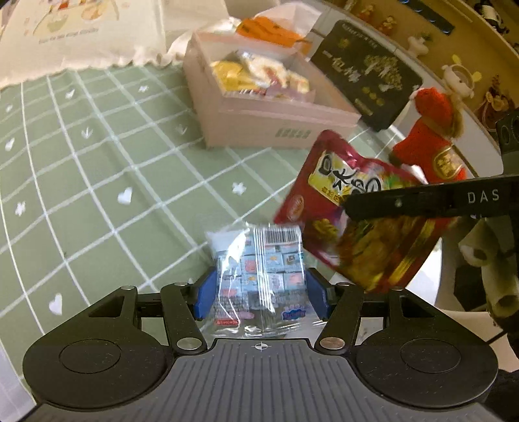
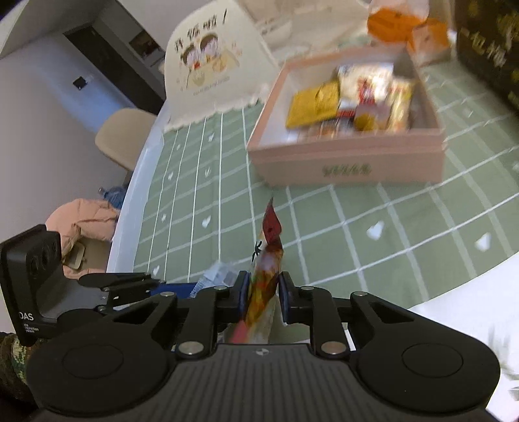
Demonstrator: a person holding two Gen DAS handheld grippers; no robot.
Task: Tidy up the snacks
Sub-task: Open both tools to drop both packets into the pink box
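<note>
My left gripper [image 1: 259, 292] holds a clear packet of small blue snacks [image 1: 259, 259] low over the green checked cloth [image 1: 97, 162], its blue pads pressing on both sides. My right gripper [image 2: 263, 292] is shut on a red snack pouch [image 2: 264, 269], seen edge-on in its own view. In the left wrist view the red pouch [image 1: 324, 194] hangs to the right of the blue packet under the right gripper's black finger [image 1: 405, 201]. A pink box [image 1: 275, 120] [image 2: 340, 162] with several yellow and red snacks inside stands farther back on the cloth.
A black gift box [image 1: 366, 71] lies right of the pink box, and a red plush figure [image 1: 431, 130] stands nearer the table's edge. Orange packets [image 1: 269, 29] lie behind the box. A beige chair [image 2: 123, 136] stands beyond the table's left edge.
</note>
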